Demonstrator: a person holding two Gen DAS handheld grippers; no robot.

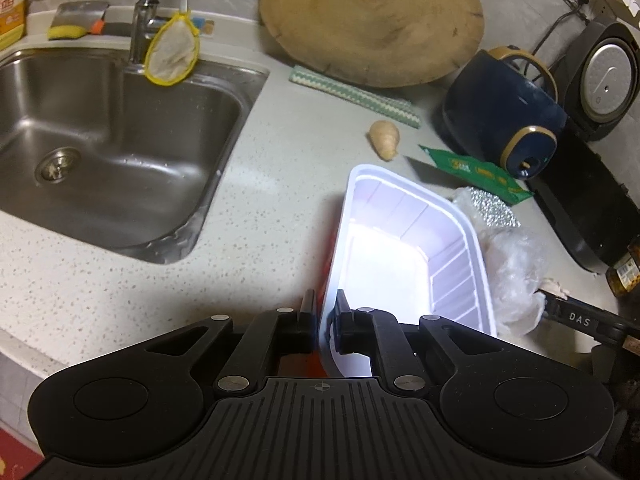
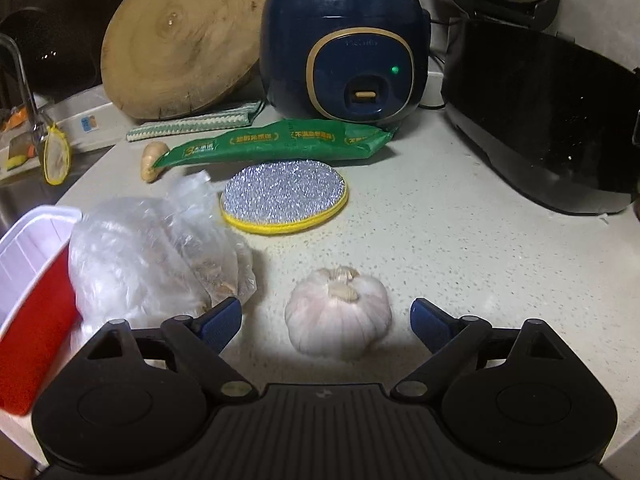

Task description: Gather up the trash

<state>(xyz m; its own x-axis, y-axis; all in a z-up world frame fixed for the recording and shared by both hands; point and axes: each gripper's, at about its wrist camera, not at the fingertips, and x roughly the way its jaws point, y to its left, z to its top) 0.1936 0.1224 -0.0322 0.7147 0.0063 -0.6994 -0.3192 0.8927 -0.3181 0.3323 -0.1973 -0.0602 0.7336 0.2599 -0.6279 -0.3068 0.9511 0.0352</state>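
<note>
A rectangular plastic tub (image 1: 404, 240), white inside and red outside, is held at its near rim by my left gripper (image 1: 323, 312), one finger inside the wall and one outside. The same tub (image 2: 28, 276) shows at the left edge of the right wrist view. A crumpled clear plastic bag (image 2: 152, 256) lies right beside it, also seen as the bag (image 1: 512, 276) past the tub's right side. My right gripper (image 2: 326, 320) stands open on the counter with a garlic bulb (image 2: 338, 312) between its blue pads (image 2: 222, 316), untouched. A green wrapper (image 2: 276, 144) lies further back.
A silver scouring pad (image 2: 284, 196) with a yellow rim lies behind the garlic. A ginger piece (image 1: 384, 138), a striped cloth (image 1: 352, 94), a round wooden board (image 1: 372, 20), a navy rice cooker (image 2: 344, 48) and a black appliance (image 2: 540, 120) crowd the back. The sink (image 1: 100, 148) is to the left.
</note>
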